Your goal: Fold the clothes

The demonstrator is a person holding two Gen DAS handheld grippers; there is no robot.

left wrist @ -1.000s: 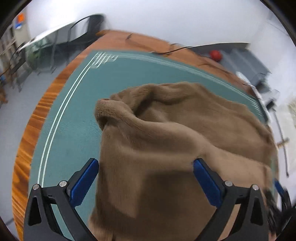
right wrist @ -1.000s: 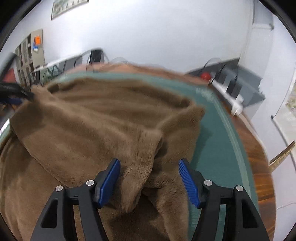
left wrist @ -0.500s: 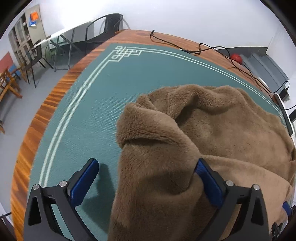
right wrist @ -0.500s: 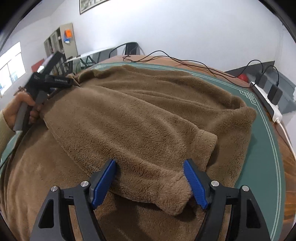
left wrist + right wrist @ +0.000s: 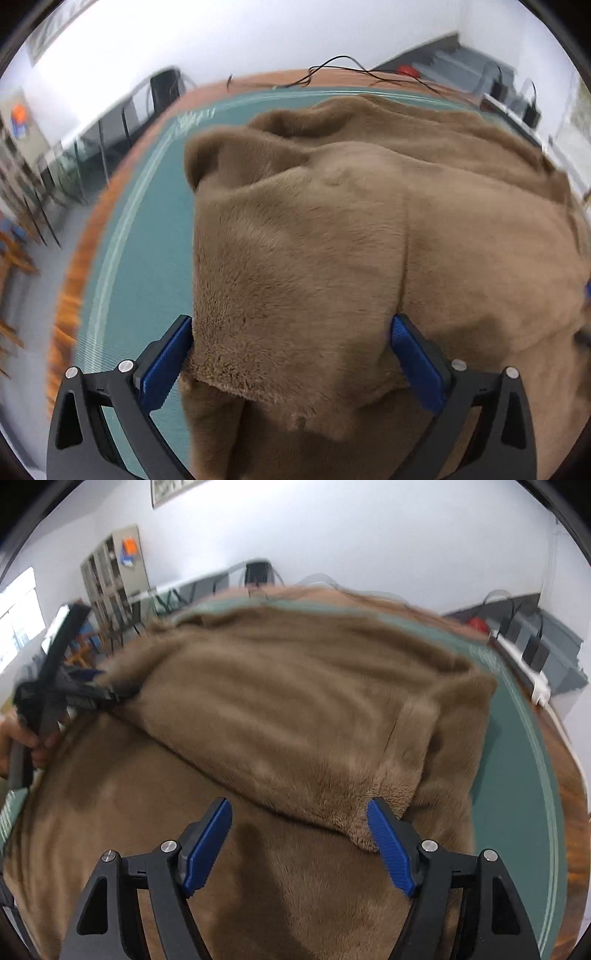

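Brown fleece garment [image 5: 332, 240] lies on the green mat [image 5: 147, 229], which covers a wooden table [image 5: 79, 258]. A folded-over flap sits on top of the lower layer; in the right wrist view its free hem [image 5: 314, 812] runs diagonally from far left to near right, so the flap's long axis crosses the frame. In the left wrist view the garment fills the centre and right, mat bare to its left.

Left gripper [image 5: 291, 354]: jaws spread wide, blue pads [image 5: 166, 362] at either side of the flap's near edge, left pad touching the fleece rim; nothing pinched. It also shows at far left of the right wrist view [image 5: 88, 698], at the flap's left corner, held by a hand [image 5: 22, 738].

Right gripper [image 5: 299, 834]: jaws spread, hovering above the lower layer, flap hem just ahead between the pads, right pad [image 5: 388, 849] against the hem corner.

Cables [image 5: 343, 70] and a power strip [image 5: 532, 675] lie at the table's far edge; both views motion-blurred
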